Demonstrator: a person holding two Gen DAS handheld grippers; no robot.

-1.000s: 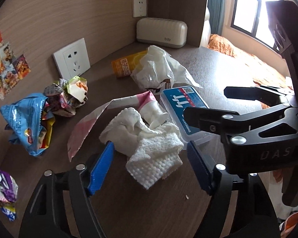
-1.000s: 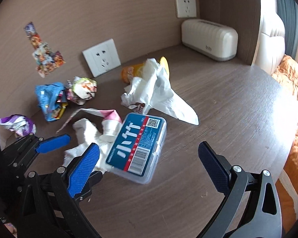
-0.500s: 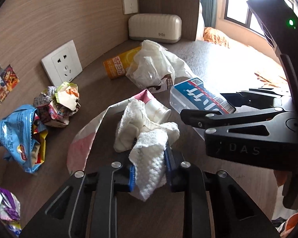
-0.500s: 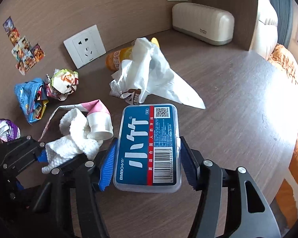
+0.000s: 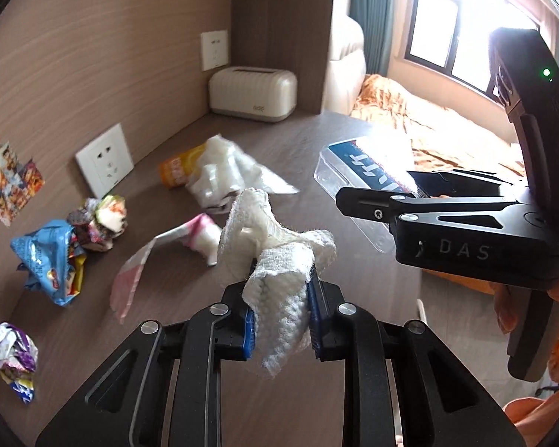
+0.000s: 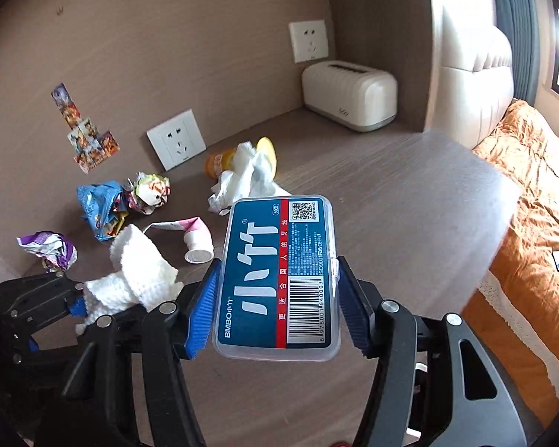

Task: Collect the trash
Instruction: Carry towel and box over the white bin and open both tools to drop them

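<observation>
Holding both pieces clear of the desk (image 6: 410, 186), the left gripper (image 5: 281, 316) is clamped on the white cloth (image 5: 279, 275) and the right gripper (image 6: 277, 298) on the plastic box (image 6: 279, 279); carry them steadily with grips firm

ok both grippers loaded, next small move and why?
Probably carry both loads off the desk toward wherever trash goes; no bin is in view. The left gripper is shut on the white cloth, the right gripper on the clear floss-pick box, and both items look clear of the surface.
</observation>
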